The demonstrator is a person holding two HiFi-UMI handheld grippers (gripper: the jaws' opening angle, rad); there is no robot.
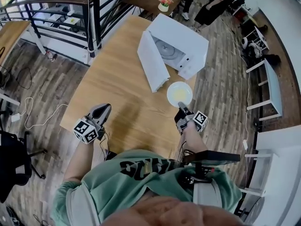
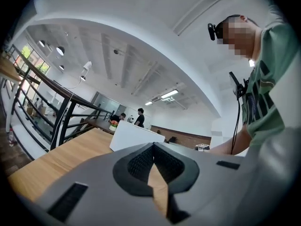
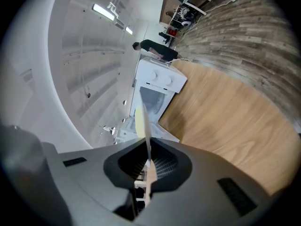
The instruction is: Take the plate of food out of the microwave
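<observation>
The plate (image 1: pixel 179 93) is pinched at its rim by the right claw (image 3: pixel 146 160). The left claw (image 2: pixel 153 149) is pressed together. The shirt (image 1: pixel 141 182) lettering cannot be read.

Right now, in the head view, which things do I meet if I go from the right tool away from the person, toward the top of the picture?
right tool, shut on the plate's rim → plate of food → microwave, its door open → flower pot
</observation>
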